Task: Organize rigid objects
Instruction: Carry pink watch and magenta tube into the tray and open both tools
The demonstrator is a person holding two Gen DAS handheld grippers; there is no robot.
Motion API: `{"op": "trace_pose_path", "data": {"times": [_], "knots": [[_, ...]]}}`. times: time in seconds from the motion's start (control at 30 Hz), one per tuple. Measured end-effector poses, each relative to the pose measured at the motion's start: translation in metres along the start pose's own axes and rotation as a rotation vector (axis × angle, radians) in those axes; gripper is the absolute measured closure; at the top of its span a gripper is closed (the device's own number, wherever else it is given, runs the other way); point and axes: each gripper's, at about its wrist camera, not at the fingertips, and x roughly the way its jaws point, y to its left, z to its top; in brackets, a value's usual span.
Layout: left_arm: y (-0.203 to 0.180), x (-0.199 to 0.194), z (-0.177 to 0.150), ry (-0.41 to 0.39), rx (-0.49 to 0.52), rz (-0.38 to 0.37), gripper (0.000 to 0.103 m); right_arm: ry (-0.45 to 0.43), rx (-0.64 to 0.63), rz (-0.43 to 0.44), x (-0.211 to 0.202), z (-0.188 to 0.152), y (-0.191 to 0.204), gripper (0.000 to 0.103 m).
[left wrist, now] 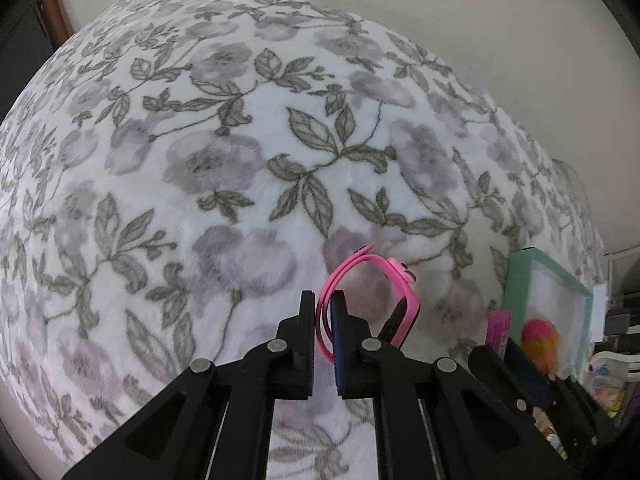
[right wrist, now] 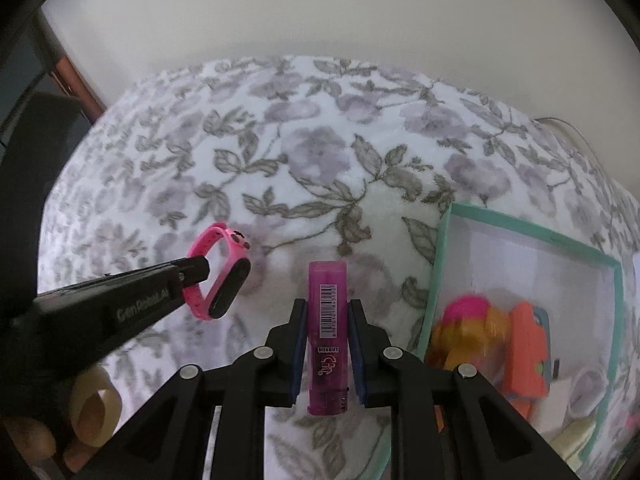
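Left gripper [left wrist: 323,312] pinched on the strap of a pink fitness band [left wrist: 370,300], lifted clear of the floral blanket [left wrist: 200,160]. Right gripper [right wrist: 327,322] clamped on a translucent purple lighter [right wrist: 327,336], barcode facing up, flat sides against the pads. Mint-rimmed box [right wrist: 440,280] just right of the lighter, holding an orange toy [right wrist: 524,344] and a blurred pink-and-yellow toy [right wrist: 464,324]. Tape roll [right wrist: 94,408] at lower left, by fingers [right wrist: 28,440].

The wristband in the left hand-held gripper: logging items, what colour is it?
Pink silicone wristband with a black oval face; clearest in the right wrist view.
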Motion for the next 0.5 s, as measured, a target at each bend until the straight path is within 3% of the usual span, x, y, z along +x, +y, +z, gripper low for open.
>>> {"op": "trace_pose_path", "data": {"times": [0.2, 0.5], "knots": [[0.0, -0.039, -0.012, -0.03, -0.016, -0.003, 0.096, -0.056, 0.052, 0.039, -0.027, -0.006, -0.006, 0.082], [-0.027, -0.115, -0.042, -0.145, 0.011, -0.053, 0.096, -0.215, 0.176, 0.063, -0.104, -0.035, -0.022, 0.082]]}}
